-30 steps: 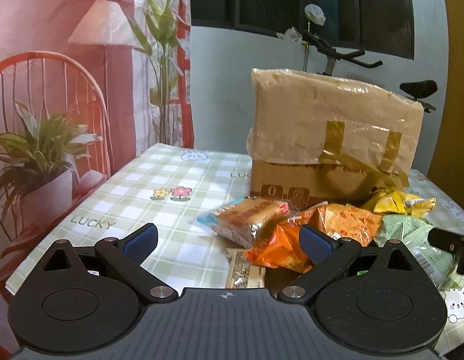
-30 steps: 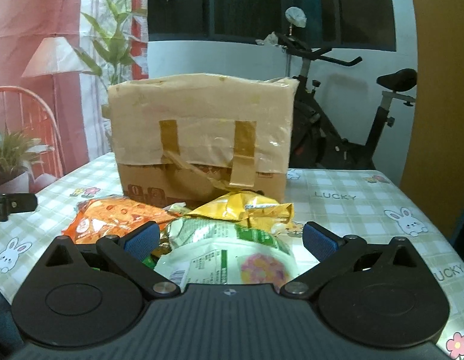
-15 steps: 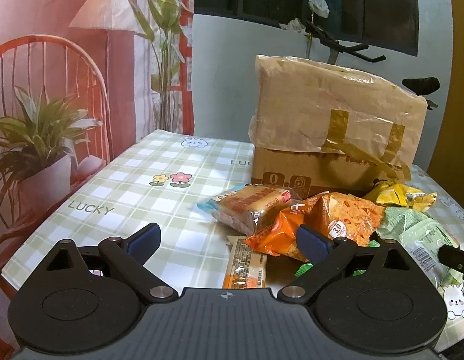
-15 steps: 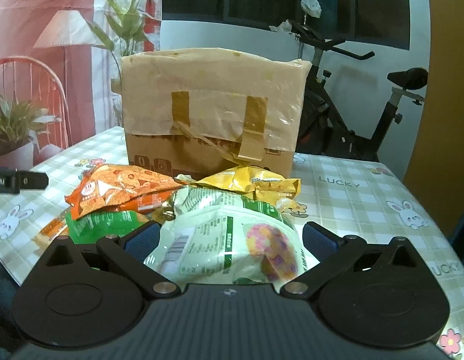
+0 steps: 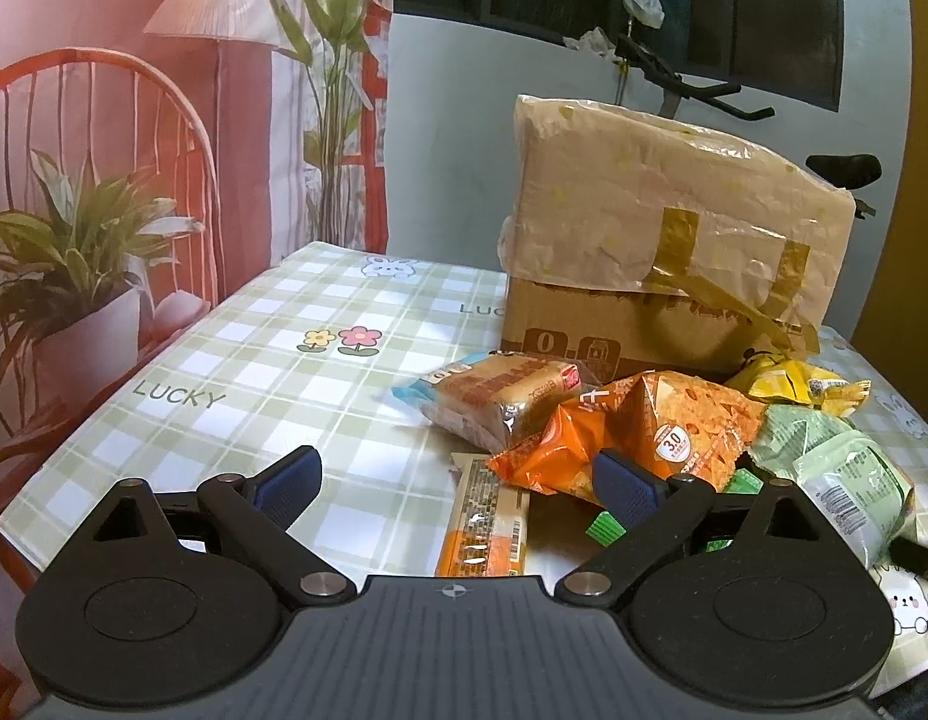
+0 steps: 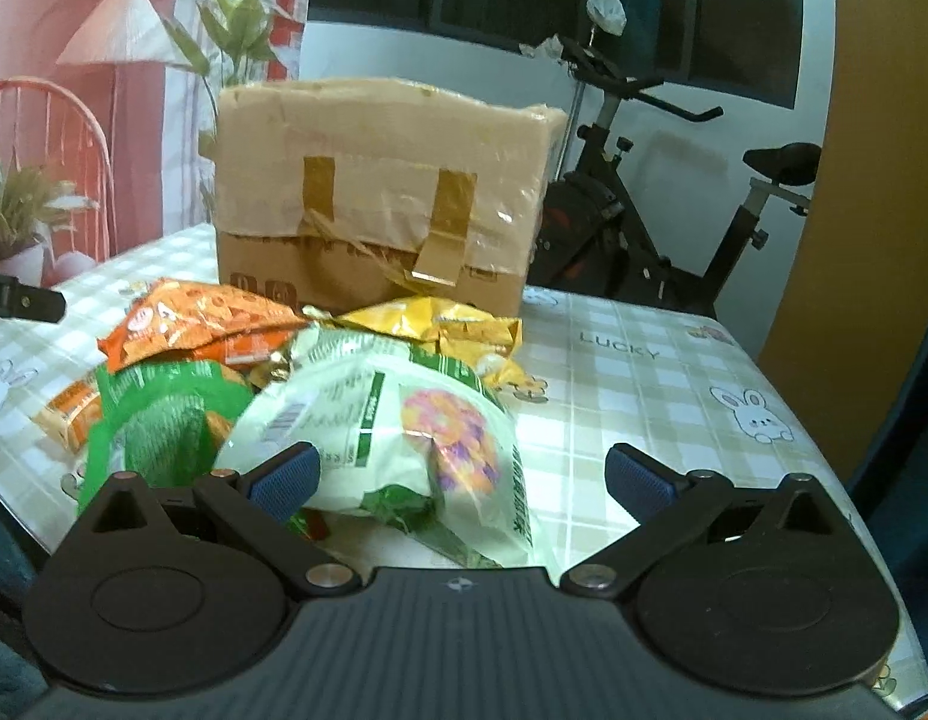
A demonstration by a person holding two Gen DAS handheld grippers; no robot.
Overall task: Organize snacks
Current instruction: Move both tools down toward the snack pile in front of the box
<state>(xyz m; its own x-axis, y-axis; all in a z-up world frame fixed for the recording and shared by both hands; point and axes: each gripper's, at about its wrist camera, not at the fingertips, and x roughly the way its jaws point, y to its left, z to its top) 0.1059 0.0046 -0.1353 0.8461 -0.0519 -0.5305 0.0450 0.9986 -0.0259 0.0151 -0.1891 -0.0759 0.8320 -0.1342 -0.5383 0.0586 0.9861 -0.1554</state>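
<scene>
Just in front of the cardboard box [image 6: 374, 204] the pale green snack bag [image 6: 398, 438] tops the pile, light, puffy, crinkly, slippery, best pinched at a seam; right gripper [image 6: 458, 474] and left gripper [image 5: 458, 480] both wide open, empty.

The left wrist camera sat low at the near left table edge, facing right toward the cardboard box [image 5: 673, 252], while the right wrist camera looked head-on from nearer the snack pile [image 6: 320, 384], both sharing box, pile, checked tablecloth [image 5: 284, 360] and exercise bike [image 6: 661, 228].
</scene>
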